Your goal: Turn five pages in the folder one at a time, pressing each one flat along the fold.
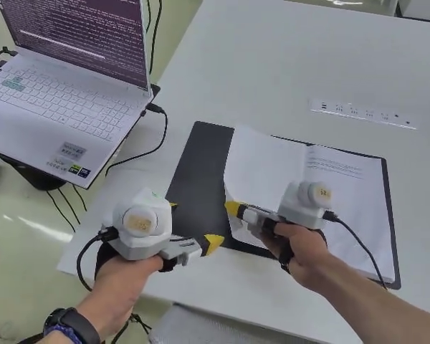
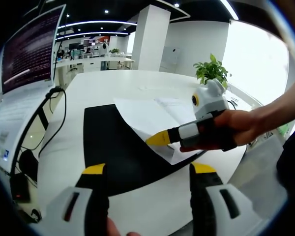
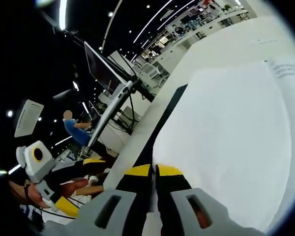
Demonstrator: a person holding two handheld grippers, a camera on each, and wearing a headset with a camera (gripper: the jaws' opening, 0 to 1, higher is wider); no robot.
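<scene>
Head view first: the right gripper [image 1: 234, 209] has its jaws pinched down on the lower corner of the page [image 1: 265, 168]. The page is lifted and curling up ahead of that gripper, off the stack [image 1: 351, 208] lying flat on its far side. The left gripper [image 1: 213, 244] hovers just beside the right one, over the near edge of the folder [image 1: 197, 179], and it's not touching anything.

Left gripper view: its own jaws are spread wide with nothing between them. The bare black inside cover sits straight ahead of the tips, and the right gripper comes in ahead and to the right with the page corner.

Right gripper view: the jaws are nearly together, with the thin sheet edge caught between them. The white page sweeps up ahead and to the right of the tips, and a strip of black cover shows ahead on the left.

As for progress, my read is this is page one, mid-turn. No sheet is lying on the black side yet, so nothing looks finished. This page needs laying over and pressing along the fold, probably by that free left gripper, and then four more pages after it.
</scene>
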